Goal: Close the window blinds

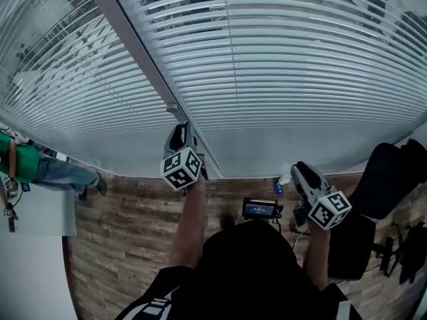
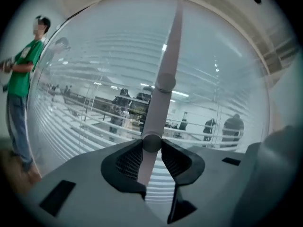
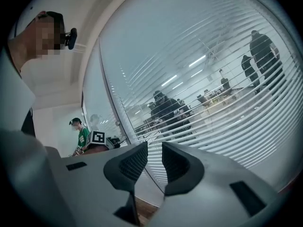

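Your left gripper (image 1: pixel 179 133) (image 2: pixel 151 150) is clamped on the blinds' tilt wand (image 2: pixel 168 56), with both pads pressed against a round knob on the pale rod, which runs up and away from the jaws. The window blinds (image 1: pixel 300 79) hang just behind the wand, their horizontal slats tilted open enough that people (image 2: pixel 232 126) show through the gaps. Your right gripper (image 1: pixel 297 169) (image 3: pixel 154 162) hangs right of the wand and lower, its 2 jaws slightly apart with nothing between them.
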`<state>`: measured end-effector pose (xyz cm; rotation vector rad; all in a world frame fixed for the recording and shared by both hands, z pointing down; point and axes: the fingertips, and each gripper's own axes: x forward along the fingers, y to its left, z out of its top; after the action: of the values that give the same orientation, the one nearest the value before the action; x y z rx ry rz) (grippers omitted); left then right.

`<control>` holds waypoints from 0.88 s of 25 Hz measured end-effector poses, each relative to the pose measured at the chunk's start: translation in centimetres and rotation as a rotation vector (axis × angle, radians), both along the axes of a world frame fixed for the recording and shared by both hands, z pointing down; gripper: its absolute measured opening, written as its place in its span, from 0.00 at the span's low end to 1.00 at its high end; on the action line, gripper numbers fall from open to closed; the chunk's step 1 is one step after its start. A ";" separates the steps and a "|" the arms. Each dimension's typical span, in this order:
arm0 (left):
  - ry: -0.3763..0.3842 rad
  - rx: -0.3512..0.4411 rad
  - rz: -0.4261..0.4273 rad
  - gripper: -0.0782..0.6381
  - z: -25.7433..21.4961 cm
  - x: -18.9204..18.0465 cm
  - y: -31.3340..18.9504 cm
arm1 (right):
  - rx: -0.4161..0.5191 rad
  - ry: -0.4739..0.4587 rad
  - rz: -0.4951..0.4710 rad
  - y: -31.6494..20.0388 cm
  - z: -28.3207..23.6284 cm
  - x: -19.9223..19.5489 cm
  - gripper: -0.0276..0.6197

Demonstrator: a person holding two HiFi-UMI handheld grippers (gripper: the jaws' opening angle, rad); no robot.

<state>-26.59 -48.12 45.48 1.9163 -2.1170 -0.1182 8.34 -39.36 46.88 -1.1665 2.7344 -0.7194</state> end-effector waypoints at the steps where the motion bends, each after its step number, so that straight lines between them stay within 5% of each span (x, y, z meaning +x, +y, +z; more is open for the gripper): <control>1: -0.095 -0.030 -0.005 0.30 0.1 0.1 0.0 | -0.002 0.000 0.003 0.0 0.1 0.1 0.16; 6: -0.579 -0.151 -0.042 0.30 0.5 0.3 -0.3 | -0.005 0.000 0.003 0.3 0.2 0.1 0.16; 8: -0.675 -0.175 -0.052 0.30 0.6 0.3 -0.4 | -0.006 0.002 0.002 0.3 0.1 0.0 0.16; 10: -0.680 -0.170 -0.042 0.30 0.6 0.3 -0.5 | -0.007 0.004 -0.001 0.2 0.0 -0.2 0.16; 12: -0.513 -0.122 -0.003 0.30 0.5 0.6 -0.4 | -0.006 0.006 -0.004 0.2 0.0 -0.4 0.16; 17: 0.102 0.035 0.045 0.34 0.6 0.3 0.5 | 0.002 0.003 -0.013 0.4 -0.1 -0.8 0.16; 19: 0.225 0.069 0.052 0.34 0.5 0.0 0.4 | 0.002 0.004 -0.012 0.4 -0.1 -0.7 0.16; 22: 0.302 0.112 0.065 0.34 0.0 -0.2 -0.2 | -0.002 0.004 -0.003 0.5 0.0 -0.6 0.16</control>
<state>-26.83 -48.29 45.43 1.8875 -1.8817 -0.4899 7.70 -38.89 46.86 -1.1654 2.7399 -0.7211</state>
